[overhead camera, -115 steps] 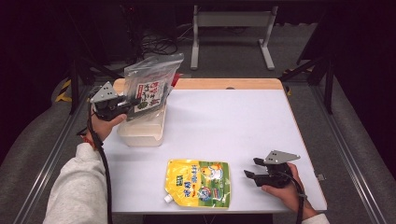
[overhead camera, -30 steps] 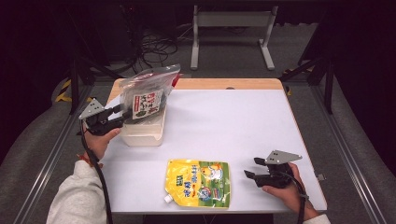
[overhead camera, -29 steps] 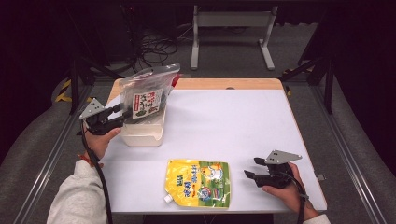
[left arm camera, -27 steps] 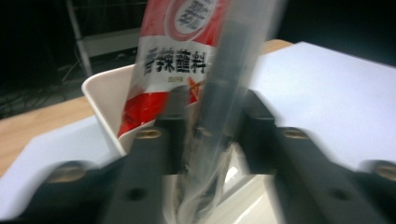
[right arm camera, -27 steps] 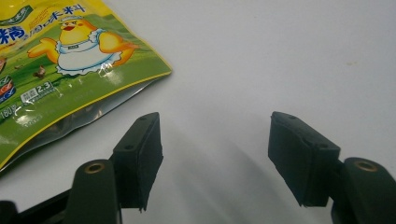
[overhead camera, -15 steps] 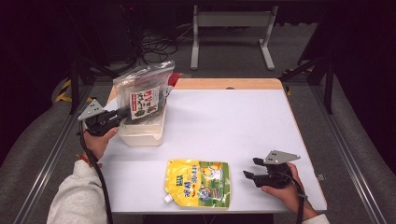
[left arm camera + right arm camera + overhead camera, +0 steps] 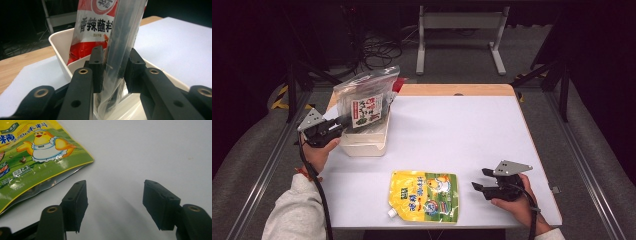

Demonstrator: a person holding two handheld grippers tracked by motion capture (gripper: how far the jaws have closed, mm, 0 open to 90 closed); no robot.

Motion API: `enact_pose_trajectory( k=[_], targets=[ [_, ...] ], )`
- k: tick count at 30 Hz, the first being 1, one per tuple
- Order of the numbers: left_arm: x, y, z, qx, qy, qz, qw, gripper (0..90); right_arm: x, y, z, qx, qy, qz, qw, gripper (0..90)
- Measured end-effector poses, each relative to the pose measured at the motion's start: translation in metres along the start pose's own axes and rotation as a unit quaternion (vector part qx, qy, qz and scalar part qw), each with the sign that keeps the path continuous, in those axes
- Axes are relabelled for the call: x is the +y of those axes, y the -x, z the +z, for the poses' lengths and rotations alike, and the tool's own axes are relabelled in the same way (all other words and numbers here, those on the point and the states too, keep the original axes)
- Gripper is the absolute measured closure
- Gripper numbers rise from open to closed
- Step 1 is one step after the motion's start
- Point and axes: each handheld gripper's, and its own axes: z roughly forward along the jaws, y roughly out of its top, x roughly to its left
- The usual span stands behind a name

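left gripper (image 7: pixel 343 121) clamped on clear bag (image 7: pixel 123 47), bag upright over white bin (image 7: pixel 364 142) at table's (image 7: pixel 462 130) far-left. red packet (image 7: pixel 96 27) standing in bin behind it. right gripper (image 7: pixel 115 202) jaws spread, empty, resting near-right, just beside yellow pouch (image 7: pixel 426 196) lying flat.

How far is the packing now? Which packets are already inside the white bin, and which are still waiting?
Done: a red packet already stands inside the white bin. In hand: the left gripper is shut on a clear packet, holding it upright over the bin, not yet released. Left: the yellow pouch lies flat on the table beside the open right gripper, which holds nothing.
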Motion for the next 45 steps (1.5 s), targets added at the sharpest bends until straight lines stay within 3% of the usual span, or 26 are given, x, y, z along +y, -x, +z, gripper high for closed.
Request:
enact_pose_trajectory(
  k=[4,9,13,16,19,20,23,30,31,32,34,36,37,39,40,42,45],
  targets=[
    [0.003,0.005,-0.006,0.007,0.006,0.008,0.9999,66.3,0.002,0.0,-0.001,-0.001,0.004,-0.002,1.0,38.9],
    [0.006,0.01,-0.021,0.032,0.012,0.006,0.9994,57.1,0.005,-0.002,-0.001,0.002,0.008,-0.011,0.9999,45.2],
    [0.007,0.018,-0.038,0.054,0.018,0.015,0.9983,55.8,0.008,-0.006,-0.001,0.013,0.014,-0.021,0.9996,54.0],
    [0.007,0.024,-0.051,0.063,0.027,0.01,0.9976,52.3,0.011,-0.009,-0.001,0.025,0.016,-0.033,0.999,61.4],
    [0.007,0.036,-0.059,0.076,0.019,0.027,0.9966,49.5,0.013,-0.013,-0.001,0.036,0.015,-0.044,0.9983,67.9],
    [0.007,0.041,-0.061,0.07,0.014,0.035,0.9969,49.4,0.013,-0.014,-0.001,0.041,0.015,-0.046,0.998,70.0],
    [0.006,0.048,-0.066,0.077,0.012,0.041,0.9961,48.5,0.014,-0.018,0.001,0.049,0.012,-0.056,0.9972,73.4],
    [-0.005,0.062,-0.076,0.072,0.001,0.036,0.9968,46.9,0.015,-0.028,0.007,0.073,-0.002,-0.072,0.9947,79.5],
    [-0.009,0.067,-0.075,0.061,-0.003,0.031,0.9977,47.1,0.014,-0.029,0.007,0.075,-0.005,-0.074,0.9944,80.7],
    [-0.011,0.072,-0.073,0.054,-0.012,0.039,0.9977,49.1,0.014,-0.03,0.008,0.08,-0.008,-0.077,0.9937,81.9],
    [-0.016,0.083,-0.069,0.018,-0.03,0.047,0.9983,52.0,0.013,-0.033,0.01,0.086,-0.014,-0.082,0.9928,84.1],
    [-0.022,0.094,-0.064,-0.013,-0.05,0.051,0.9974,55.8,0.013,-0.036,0.011,0.094,-0.017,-0.086,0.9917,85.8],
    [-0.026,0.101,-0.061,-0.038,-0.065,0.056,0.9956,59.4,0.013,-0.037,0.011,0.096,-0.019,-0.088,0.9913,86.4],
    [-0.036,0.115,-0.053,-0.08,-0.104,0.065,0.9892,63.2,0.011,-0.04,0.012,0.105,-0.025,-0.093,0.9899,87.8],
    [-0.043,0.123,-0.048,-0.109,-0.127,0.068,0.9835,66.7,0.011,-0.042,0.013,0.108,-0.029,-0.096,0.9891,88.2],
    [-0.052,0.135,-0.041,-0.128,-0.162,0.08,0.9751,73.0,0.01,-0.047,0.014,0.117,-0.038,-0.103,0.9871,88.7],
    [-0.06,0.149,-0.031,-0.165,-0.204,0.096,0.9603,81.0,0.009,-0.051,0.014,0.124,-0.043,-0.109,0.9853,89.7]
  ],
)
